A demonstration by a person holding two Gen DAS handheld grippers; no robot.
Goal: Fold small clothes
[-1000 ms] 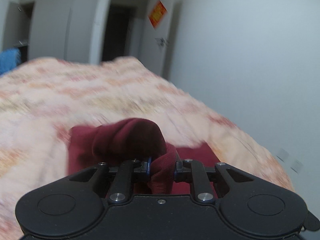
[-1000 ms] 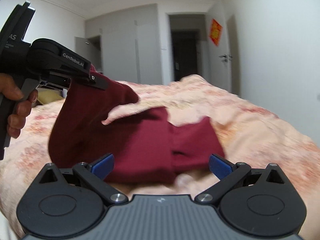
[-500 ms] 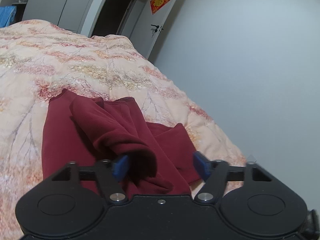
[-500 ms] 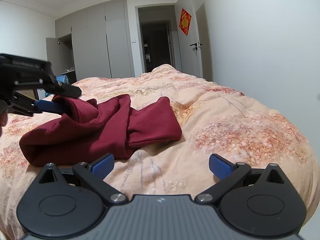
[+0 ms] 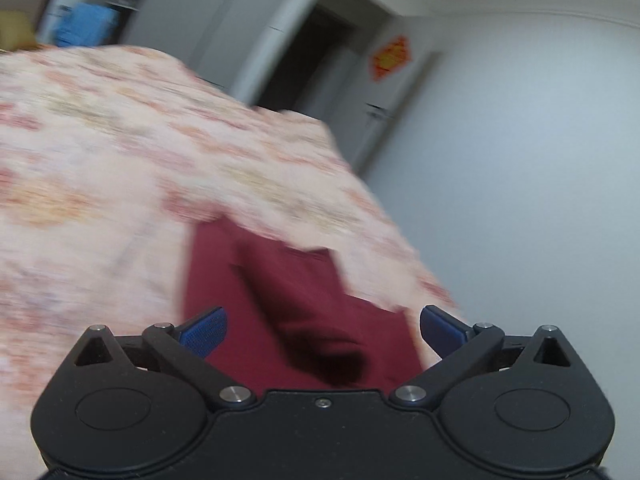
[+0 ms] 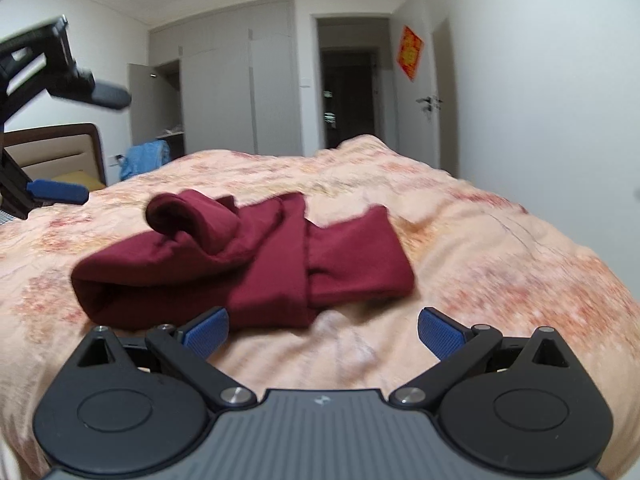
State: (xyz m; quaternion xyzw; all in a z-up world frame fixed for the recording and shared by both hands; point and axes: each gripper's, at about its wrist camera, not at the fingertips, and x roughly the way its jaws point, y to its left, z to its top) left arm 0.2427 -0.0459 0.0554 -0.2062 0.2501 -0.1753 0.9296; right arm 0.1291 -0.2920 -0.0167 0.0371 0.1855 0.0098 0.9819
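A dark red garment (image 6: 248, 264) lies loosely folded on the bed, with a rolled sleeve end sticking up at its left. In the left wrist view the garment (image 5: 288, 312) is blurred and lies just beyond my fingers. My left gripper (image 5: 320, 328) is open and empty above it. It also shows at the far left of the right wrist view, where one blue pad (image 6: 56, 191) is visible, raised clear of the cloth. My right gripper (image 6: 322, 330) is open and empty, just in front of the garment's near edge.
The bed (image 6: 500, 264) has a peach floral quilt. A white wall (image 6: 540, 100) runs along its right side. A wardrobe (image 6: 236, 84), a dark doorway (image 6: 348, 92) and a blue cloth (image 6: 146, 158) are at the back. A headboard (image 6: 52, 152) is at far left.
My left gripper let go of the red garment, opened wide and lifted away to the left. The garment dropped onto the bed. My right gripper stayed open and moved closer to the cloth.
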